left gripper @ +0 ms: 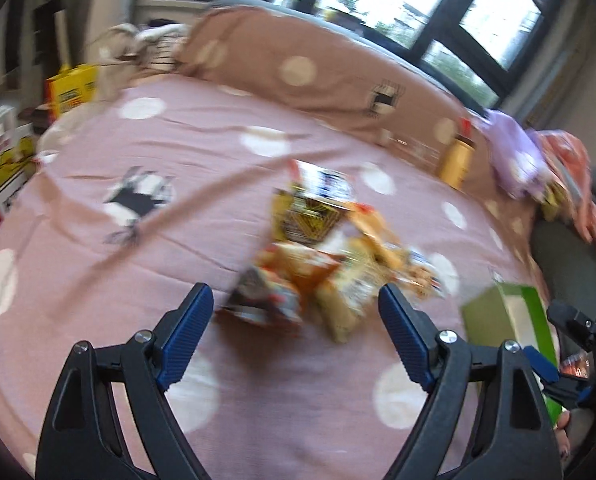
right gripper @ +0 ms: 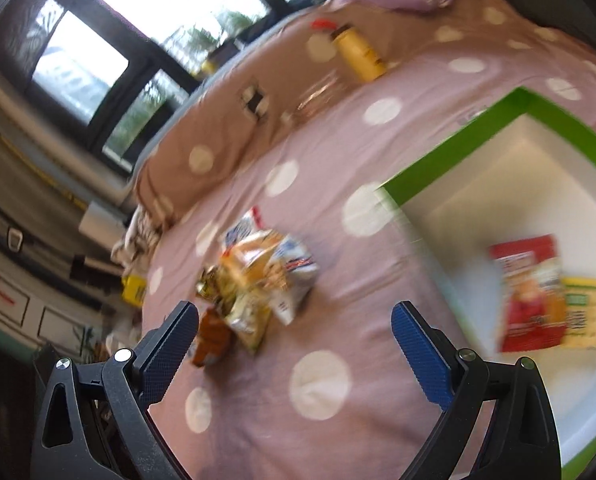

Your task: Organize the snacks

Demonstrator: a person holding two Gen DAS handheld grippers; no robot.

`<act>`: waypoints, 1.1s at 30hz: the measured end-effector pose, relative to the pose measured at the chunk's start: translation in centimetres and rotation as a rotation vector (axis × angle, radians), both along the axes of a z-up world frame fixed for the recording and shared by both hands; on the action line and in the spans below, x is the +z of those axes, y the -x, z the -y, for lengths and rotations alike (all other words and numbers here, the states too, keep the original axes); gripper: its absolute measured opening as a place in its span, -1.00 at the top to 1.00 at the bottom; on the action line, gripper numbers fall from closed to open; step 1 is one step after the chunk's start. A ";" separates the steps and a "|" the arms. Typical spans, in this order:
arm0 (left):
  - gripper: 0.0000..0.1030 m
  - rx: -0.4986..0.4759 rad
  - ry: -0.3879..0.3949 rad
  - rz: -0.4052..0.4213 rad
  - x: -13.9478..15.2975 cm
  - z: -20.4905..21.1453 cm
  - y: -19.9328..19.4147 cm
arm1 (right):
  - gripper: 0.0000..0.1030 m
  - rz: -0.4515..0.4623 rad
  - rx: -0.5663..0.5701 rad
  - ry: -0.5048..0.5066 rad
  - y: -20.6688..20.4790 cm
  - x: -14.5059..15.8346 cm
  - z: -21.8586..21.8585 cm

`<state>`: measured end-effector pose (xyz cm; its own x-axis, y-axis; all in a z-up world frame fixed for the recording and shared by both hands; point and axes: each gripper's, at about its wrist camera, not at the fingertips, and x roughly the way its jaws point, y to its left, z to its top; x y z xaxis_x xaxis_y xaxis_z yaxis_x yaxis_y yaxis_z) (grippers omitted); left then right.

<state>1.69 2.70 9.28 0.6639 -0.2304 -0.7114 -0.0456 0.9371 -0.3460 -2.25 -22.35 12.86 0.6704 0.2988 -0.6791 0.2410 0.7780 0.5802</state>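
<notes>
We see the left hand-held gripper [left gripper: 294, 304] and right hand-held gripper [right gripper: 296, 320] both spread wide, gripping nothing. The snack pile [left gripper: 329, 256] lies on the bed [left gripper: 178, 160]; the green box [right gripper: 449, 160] beside it contains a red packet [right gripper: 527, 296] and a yellow packet [right gripper: 583, 312].

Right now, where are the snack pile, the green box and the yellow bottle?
snack pile [left gripper: 329, 256], left wrist view, middle of the heap.
green box [right gripper: 453, 156], right wrist view, its green rim.
yellow bottle [right gripper: 359, 54], right wrist view, its body.
</notes>
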 end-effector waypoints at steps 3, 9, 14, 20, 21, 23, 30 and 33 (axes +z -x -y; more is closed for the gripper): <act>-0.65 0.044 -0.006 -0.017 -0.2 -1.5 0.0 | -0.88 -0.073 0.033 -0.023 -2.9 -1.1 -1.7; -0.65 0.063 0.009 -0.031 -0.6 -2.2 -0.2 | -0.86 -0.213 -0.016 0.122 -9.2 -4.5 -4.6; -0.65 0.024 0.034 -0.035 -0.7 -2.6 0.0 | -0.67 -0.237 0.053 0.255 -11.8 -6.2 -6.4; -0.65 0.043 0.122 -0.021 -0.2 -4.9 1.1 | -0.58 -0.190 0.099 0.392 -12.5 -6.2 -7.5; -0.65 0.043 0.124 -0.018 0.0 -5.2 1.2 | -0.45 -0.191 0.104 0.367 -12.5 -6.4 -7.5; -0.65 0.068 0.110 -0.014 0.1 -6.0 1.7 | -0.35 -0.193 0.107 0.321 -12.4 -7.3 -7.3; -0.65 0.115 0.134 0.003 0.7 -8.6 2.4 | -0.04 -0.182 0.109 0.319 -11.3 -7.1 -7.7; -0.65 0.092 0.112 -0.004 0.7 -8.7 2.4 | -0.04 -0.175 0.107 0.311 -10.7 -6.4 -7.6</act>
